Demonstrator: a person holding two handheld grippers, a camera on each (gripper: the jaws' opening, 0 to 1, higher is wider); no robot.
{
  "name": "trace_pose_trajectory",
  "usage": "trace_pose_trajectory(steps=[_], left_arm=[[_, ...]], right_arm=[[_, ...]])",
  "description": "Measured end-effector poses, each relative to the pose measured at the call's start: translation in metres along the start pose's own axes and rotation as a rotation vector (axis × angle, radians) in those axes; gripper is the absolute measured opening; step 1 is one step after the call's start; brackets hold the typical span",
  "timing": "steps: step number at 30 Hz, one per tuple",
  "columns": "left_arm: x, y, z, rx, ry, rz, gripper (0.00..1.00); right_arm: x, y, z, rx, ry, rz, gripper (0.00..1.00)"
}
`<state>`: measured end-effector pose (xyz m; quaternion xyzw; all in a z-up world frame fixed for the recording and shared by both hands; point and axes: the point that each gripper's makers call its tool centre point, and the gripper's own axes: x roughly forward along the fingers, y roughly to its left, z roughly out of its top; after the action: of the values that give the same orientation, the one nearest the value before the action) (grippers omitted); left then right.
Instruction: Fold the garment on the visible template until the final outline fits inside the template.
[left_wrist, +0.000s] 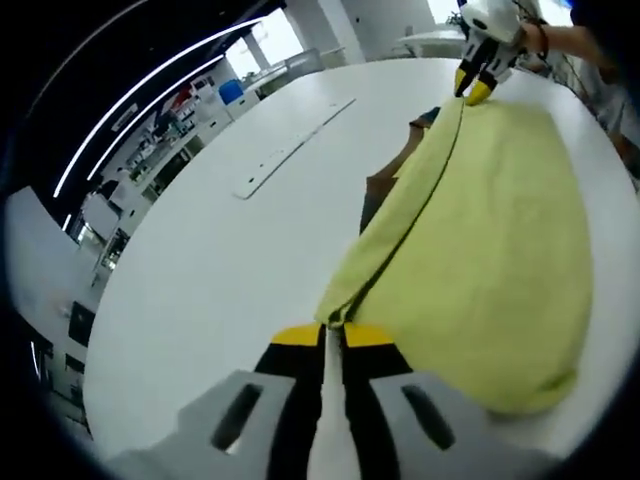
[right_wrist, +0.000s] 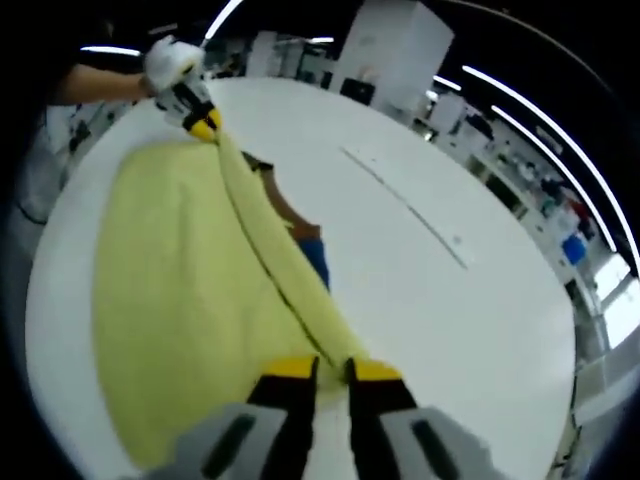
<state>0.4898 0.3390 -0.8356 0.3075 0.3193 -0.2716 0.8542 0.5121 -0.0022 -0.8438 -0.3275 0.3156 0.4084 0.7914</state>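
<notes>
Up close, left tool (left_wrist: 333, 337) is clamped on one end of the yellow garment (left_wrist: 480, 250), jaws together with the fabric's folded edge pinched at the yellow tips. Right tool (right_wrist: 332, 372) likewise grips the garment's other end, cloth bunched between its tips. Garment lies spread on the white worktop (left_wrist: 220, 270), folded edge stretched taut from one tool to the other. Partly under that edge sits a template of brown and blue (right_wrist: 300, 240), mostly covered. Farther out on the worktop, a long pale strip (left_wrist: 290, 150) lies well apart from the garment.
</notes>
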Motion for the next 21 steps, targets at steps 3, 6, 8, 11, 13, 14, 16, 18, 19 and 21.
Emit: trace_pose_trajectory(steps=[3, 6, 8, 11, 13, 14, 16, 18, 19, 21], left_arm=[[0.002, 0.003, -0.002, -0.024, -0.003, -0.001, 0.00], [0.000, 0.002, 0.000, -0.037, -0.008, -0.001, 0.00], [-0.001, 0.003, 0.000, -0.050, -0.014, 0.001, 0.00], [-0.008, 0.005, 0.004, -0.065, -0.027, 0.005, 0.00], [-0.011, 0.007, 0.005, -0.074, -0.037, 0.007, 0.00], [-0.012, 0.009, 0.004, -0.084, -0.044, 0.008, 0.00], [-0.016, 0.010, 0.008, -0.100, -0.050, 0.013, 0.00], [-0.018, 0.011, 0.009, -0.122, -0.058, 0.016, 0.00], [-0.019, 0.011, 0.010, -0.128, -0.060, 0.016, 0.00], [-0.019, 0.009, 0.009, -0.137, -0.061, 0.014, 0.00]], right_arm=[[0.000, 0.000, -0.001, 0.002, 0.002, 0.003, 0.00], [0.001, -0.001, 0.000, 0.000, 0.003, -0.003, 0.00], [0.001, -0.001, 0.000, 0.008, 0.003, -0.003, 0.00], [-0.001, -0.001, 0.000, 0.011, 0.005, -0.005, 0.00], [-0.004, -0.003, 0.001, 0.007, 0.006, -0.017, 0.00], [-0.005, -0.004, 0.001, 0.005, 0.005, -0.019, 0.00], [-0.010, -0.004, 0.003, 0.003, 0.000, -0.022, 0.00], [-0.010, -0.005, 0.002, -0.010, 0.002, -0.021, 0.00], [-0.010, -0.006, 0.001, -0.027, 0.009, -0.018, 0.00], [-0.008, -0.001, -0.001, -0.039, 0.019, 0.013, 0.00]])
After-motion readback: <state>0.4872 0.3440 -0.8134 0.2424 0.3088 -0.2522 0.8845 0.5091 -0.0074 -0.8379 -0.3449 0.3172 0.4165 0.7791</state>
